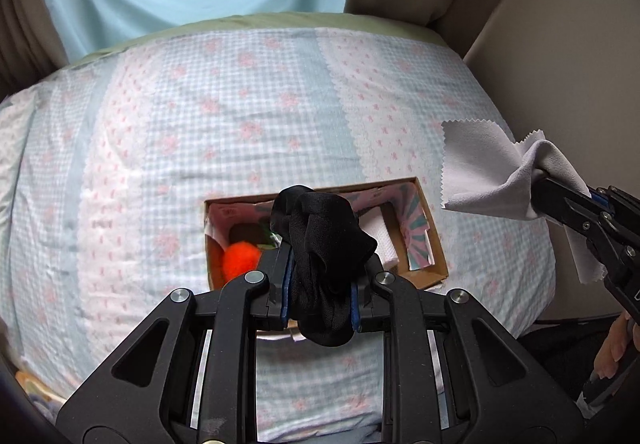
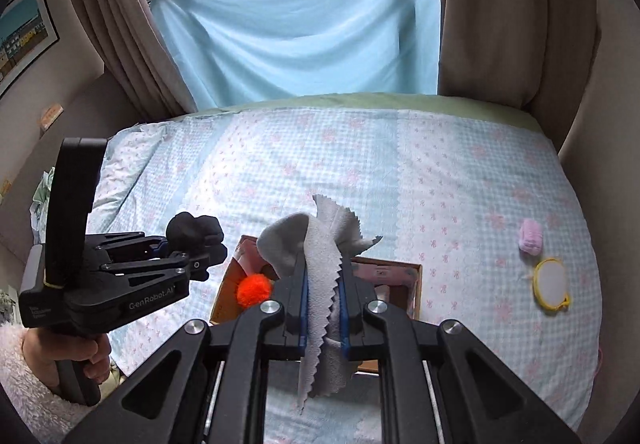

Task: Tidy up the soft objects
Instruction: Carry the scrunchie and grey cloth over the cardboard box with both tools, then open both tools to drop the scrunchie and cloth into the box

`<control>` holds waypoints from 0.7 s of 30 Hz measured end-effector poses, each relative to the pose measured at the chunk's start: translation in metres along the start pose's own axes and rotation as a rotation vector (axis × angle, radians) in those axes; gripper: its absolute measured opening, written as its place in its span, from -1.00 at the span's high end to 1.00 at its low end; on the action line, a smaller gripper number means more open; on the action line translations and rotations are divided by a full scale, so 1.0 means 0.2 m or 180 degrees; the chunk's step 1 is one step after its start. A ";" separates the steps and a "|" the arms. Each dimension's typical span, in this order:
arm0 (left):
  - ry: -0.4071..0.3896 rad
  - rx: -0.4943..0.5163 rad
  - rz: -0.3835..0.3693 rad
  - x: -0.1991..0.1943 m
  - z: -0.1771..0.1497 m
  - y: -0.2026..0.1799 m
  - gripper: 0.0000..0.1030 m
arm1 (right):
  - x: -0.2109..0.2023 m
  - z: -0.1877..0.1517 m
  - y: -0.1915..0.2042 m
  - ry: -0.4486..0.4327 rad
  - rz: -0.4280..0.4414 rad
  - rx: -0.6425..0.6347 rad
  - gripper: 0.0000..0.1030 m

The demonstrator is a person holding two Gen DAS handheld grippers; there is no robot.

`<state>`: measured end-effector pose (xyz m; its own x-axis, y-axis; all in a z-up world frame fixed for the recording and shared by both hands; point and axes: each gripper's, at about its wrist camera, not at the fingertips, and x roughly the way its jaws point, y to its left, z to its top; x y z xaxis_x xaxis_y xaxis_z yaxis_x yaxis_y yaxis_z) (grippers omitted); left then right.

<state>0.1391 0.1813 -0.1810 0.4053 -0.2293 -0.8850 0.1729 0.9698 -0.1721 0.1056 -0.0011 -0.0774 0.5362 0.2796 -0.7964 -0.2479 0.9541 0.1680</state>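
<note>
left gripper (image 1: 320,276): nearest the left wrist lens, black two-finger tool with blue pads, clamped tight on a bunched black stretchy sock (image 1: 320,264); sock bulges above the fingertips, tail hangs below the jaws.
right gripper (image 2: 324,300): same build, pinched shut on a thin pale grey microfibre cloth with zigzag-cut edges (image 2: 320,284); cloth drapes over the tips and trails down between the fingers.
target: open brown cardboard box with pink-and-teal printed lining (image 1: 430,240), sitting on the blue-and-white gingham bedspread with pink flowers (image 1: 200,144).
box contents: fluffy orange pompom (image 1: 240,260) at the left end, something white and folded near the right end, a dark item behind the pompom, can't identify.
key relation: box lies directly ahead of and below both sets of fingertips; its long axis runs left-right across both views.
who is nearer: left gripper looks centred over the box opening; from the left wrist view the right gripper sits off past the box's right end, so left likely drops first.
next move (judgement): lower sock into the free middle, release; then bring cloth inward over the box.
risk: the cloth's loose trailing edge could catch on the box rim or land partly outside it.
still out: small pink knitted bundle (image 2: 530,236) and round yellow-rimmed pad (image 2: 551,284), lying close together well to the right of the box.
</note>
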 end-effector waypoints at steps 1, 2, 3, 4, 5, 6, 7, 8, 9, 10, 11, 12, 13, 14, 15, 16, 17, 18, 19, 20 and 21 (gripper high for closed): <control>0.0055 -0.0002 -0.0027 0.03 -0.02 0.02 0.65 | 0.03 -0.01 0.02 0.0061 -0.0008 0.0056 0.78; 0.0107 -0.0004 -0.0059 0.06 -0.04 0.04 0.65 | 0.07 -0.02 0.03 0.0116 -0.0021 0.0104 0.78; 0.0159 0.0001 -0.0092 0.08 -0.06 0.06 0.65 | 0.10 -0.04 0.04 0.0175 -0.0025 0.0161 0.78; 0.0212 0.0018 -0.0114 0.11 -0.08 0.08 0.65 | 0.13 -0.05 0.05 0.0234 -0.0032 0.0215 0.78; 0.0261 0.0055 -0.0124 0.14 -0.09 0.09 0.65 | 0.16 -0.07 0.05 0.0294 -0.0052 0.0272 0.78; 0.0304 0.0102 -0.0123 0.17 -0.11 0.10 0.65 | 0.20 -0.09 0.05 0.0346 -0.0077 0.0322 0.78; 0.0347 0.0149 -0.0114 0.20 -0.11 0.10 0.65 | 0.24 -0.10 0.05 0.0402 -0.0097 0.0370 0.78; 0.0394 0.0191 -0.0108 0.23 -0.12 0.11 0.65 | 0.28 -0.12 0.05 0.0466 -0.0119 0.0423 0.78; 0.0436 0.0233 -0.0097 0.27 -0.12 0.12 0.65 | 0.32 -0.13 0.05 0.0523 -0.0147 0.0460 0.78; 0.0475 0.0264 -0.0089 0.30 -0.13 0.13 0.65 | 0.36 -0.14 0.05 0.0580 -0.0183 0.0476 0.78; 0.0512 0.0278 -0.0094 0.33 -0.13 0.14 0.65 | 0.40 -0.16 0.05 0.0636 -0.0222 0.0481 0.78; 0.0548 0.0286 -0.0103 0.37 -0.13 0.15 0.65 | 0.43 -0.17 0.05 0.0692 -0.0256 0.0490 0.78; 0.0579 0.0293 -0.0102 0.40 -0.13 0.16 0.65 | 0.47 -0.18 0.04 0.0750 -0.0273 0.0508 0.78; 0.0593 0.0308 -0.0087 0.43 -0.13 0.17 0.65 | 0.51 -0.19 0.03 0.0807 -0.0285 0.0538 0.78; 0.0601 0.0325 -0.0077 0.46 -0.13 0.17 0.65 | 0.55 -0.19 0.01 0.0862 -0.0276 0.0595 0.78; 0.0620 0.0352 -0.0083 0.48 -0.13 0.16 0.65 | 0.58 -0.19 -0.01 0.0902 -0.0235 0.0688 0.78; 0.0642 0.0386 -0.0085 0.50 -0.12 0.16 0.65 | 0.60 -0.20 -0.04 0.0940 -0.0171 0.0821 0.78; 0.0658 0.0413 -0.0082 0.52 -0.12 0.16 0.65 | 0.63 -0.20 -0.07 0.0983 -0.0142 0.0943 0.78; 0.0681 0.0432 -0.0089 0.54 -0.12 0.15 0.65 | 0.64 -0.20 -0.08 0.1009 -0.0162 0.1000 0.78; 0.0710 0.0442 -0.0095 0.56 -0.11 0.15 0.65 | 0.66 -0.19 -0.09 0.1030 -0.0192 0.1020 0.78; 0.0736 0.0446 -0.0085 0.58 -0.11 0.15 0.65 | 0.67 -0.18 -0.10 0.1055 -0.0206 0.1042 0.78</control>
<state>0.1709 0.1855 -0.2976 0.1858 -0.2139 -0.9590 0.3098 0.9390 -0.1494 0.1529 0.0138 -0.2093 0.2424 0.2198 -0.9450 0.0737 0.9670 0.2438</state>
